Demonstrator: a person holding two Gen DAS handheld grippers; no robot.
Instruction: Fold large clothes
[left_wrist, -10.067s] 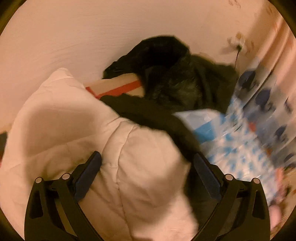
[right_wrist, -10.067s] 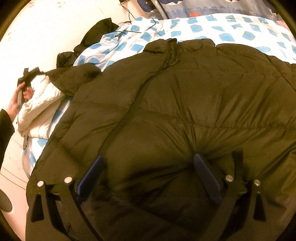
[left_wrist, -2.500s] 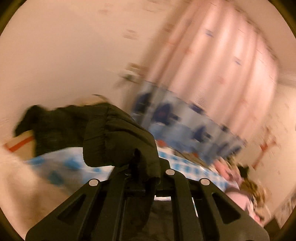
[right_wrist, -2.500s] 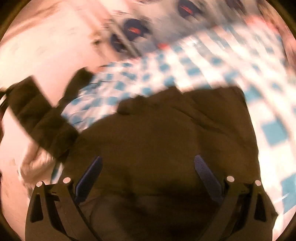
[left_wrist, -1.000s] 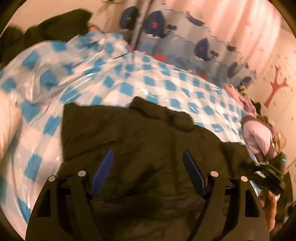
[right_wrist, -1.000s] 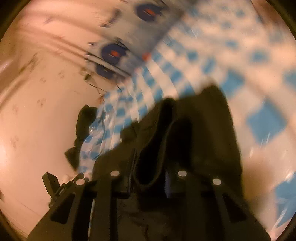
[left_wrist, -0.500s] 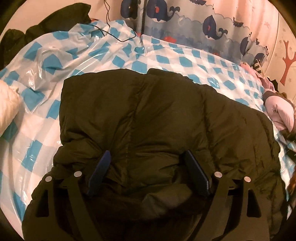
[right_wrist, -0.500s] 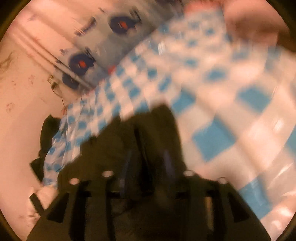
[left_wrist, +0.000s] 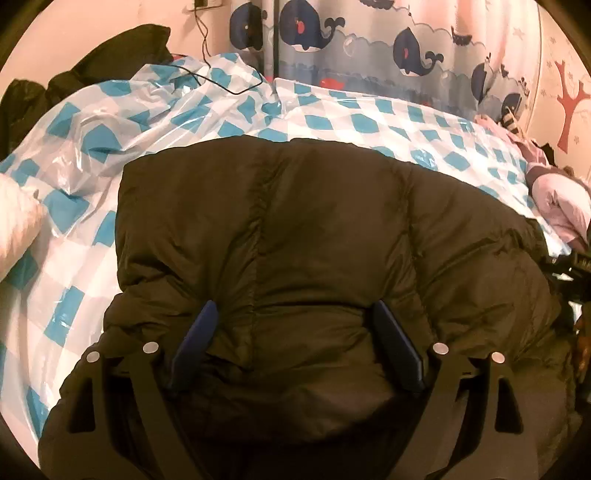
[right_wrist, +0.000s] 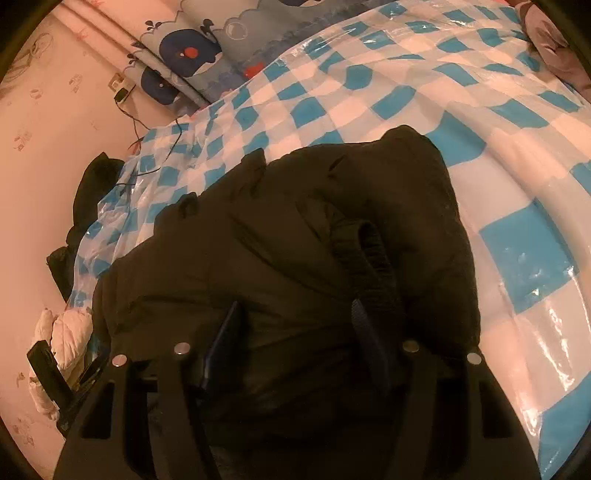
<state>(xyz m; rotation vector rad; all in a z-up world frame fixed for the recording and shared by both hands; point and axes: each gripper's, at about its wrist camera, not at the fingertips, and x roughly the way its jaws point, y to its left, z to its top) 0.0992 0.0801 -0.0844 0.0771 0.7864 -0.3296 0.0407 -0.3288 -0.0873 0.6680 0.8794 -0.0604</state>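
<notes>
The dark olive puffer jacket (left_wrist: 314, 240) lies folded on the blue-and-white checked plastic sheet (left_wrist: 74, 192), directly under and ahead of both grippers. The left gripper (left_wrist: 295, 332) points down at the jacket's near part with its jaws spread wide and opening; a bulge of quilted fabric sits between the blue pads (left_wrist: 199, 328), but the pads do not pinch it. Beyond this gripper the jacket's folded top edge runs across the view, and past it stands the whale-print curtain (left_wrist: 369, 40). To its far left lies a black garment (left_wrist: 110, 55) against the wall, and a white padded garment (left_wrist: 14, 221) shows at the left edge. A cable (left_wrist: 207, 62) trails from the wall onto the sheet.

The right gripper (right_wrist: 299, 325) hovers over the jacket's right end, its jaws opening. The ribbed knit cuff (right_wrist: 369, 258) of a sleeve rises just ahead of its right finger, and the dark fabric fills the gap between the fingers without being clamped. To this gripper's right the checked sheet lies bare. Far to its left, beside the white garment, the other gripper's black frame is partly visible.
</notes>
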